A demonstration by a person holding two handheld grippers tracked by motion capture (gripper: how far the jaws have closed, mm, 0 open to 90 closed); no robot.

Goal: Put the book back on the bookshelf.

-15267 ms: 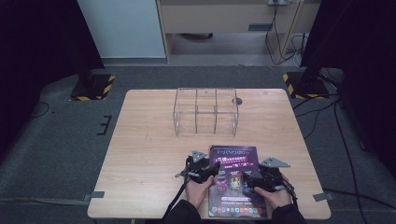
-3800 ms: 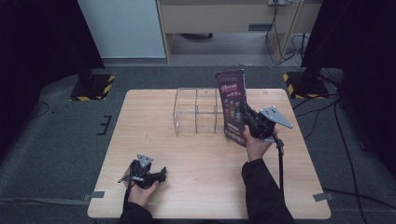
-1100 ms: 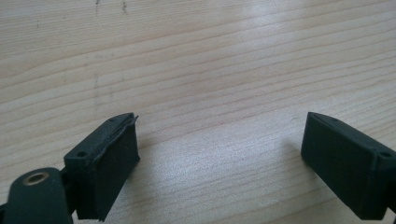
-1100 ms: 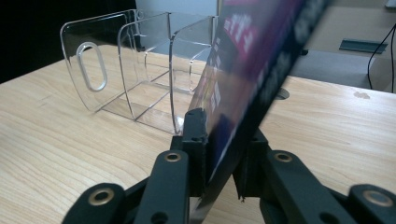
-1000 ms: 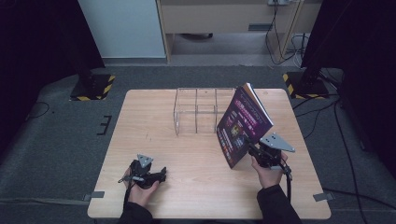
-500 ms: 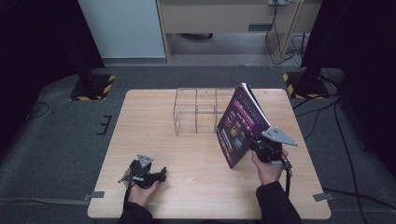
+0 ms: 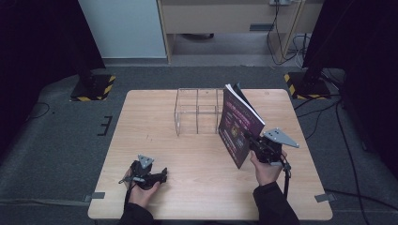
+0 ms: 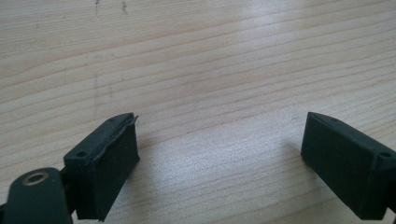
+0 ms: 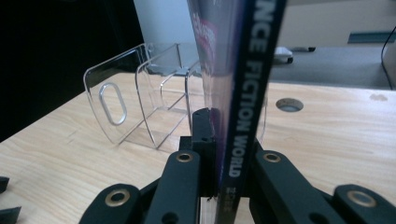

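Magazine [image 7: 238,123] x1, clamped in R gripper [image 7: 256,144] (L gripper [image 8: 219,154] agape); rack [image 7: 197,111] x1.

Your table [image 7: 155,122] is light wood, sitting on grey carpet [image 7: 56,136]. A clear plastic rack [image 7: 197,111] with upright dividers stands directly on it, near the far edge and about midway between the left and right edges. One of its end walls has an oval cutout. There's a round hole [image 9: 289,104] through the top near the far right corner, and a few small dark marks [image 7: 149,137] left of centre. Your left gripper [image 7: 146,174] rests on the top near the near left corner, jaws apart over bare wood.
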